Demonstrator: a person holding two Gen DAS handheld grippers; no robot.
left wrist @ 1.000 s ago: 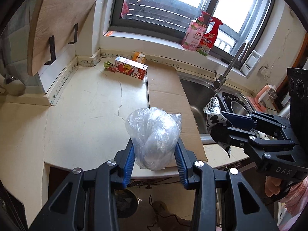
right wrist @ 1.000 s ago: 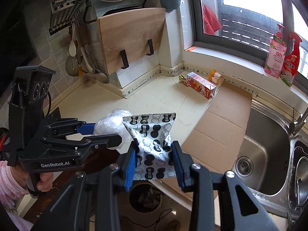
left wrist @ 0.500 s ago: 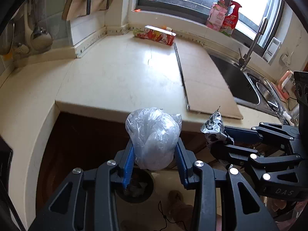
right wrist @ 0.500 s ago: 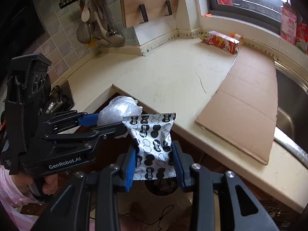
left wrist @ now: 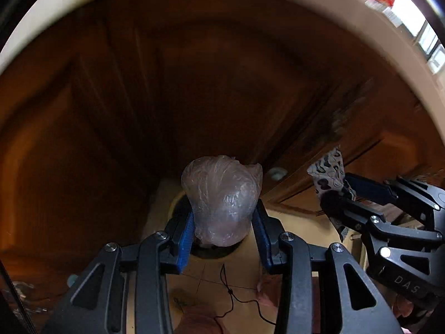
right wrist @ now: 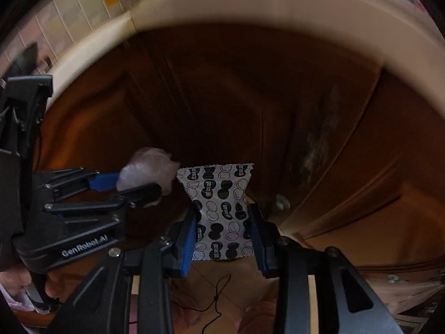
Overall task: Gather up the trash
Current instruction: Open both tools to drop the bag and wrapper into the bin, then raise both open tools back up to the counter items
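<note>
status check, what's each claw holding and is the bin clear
Left claw shut on plastic bag, above bin. Right claw shut on spotted wrapper. Bin mostly hidden behind bag; nothing seen blocking.

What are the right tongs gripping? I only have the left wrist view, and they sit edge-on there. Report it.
Observer: The right wrist view shows the right tongs shut on a flat wrapper printed with black and white ovals, pinched across its middle.
Operator: Check my left tongs from that side.
Observer: From there the left tongs appear side-on, with the plastic bag bulging out past their tips.
Operator: Tell me what holds that tool.
Observer: A hand grips its handle at the lower left edge of the right wrist view.
</note>
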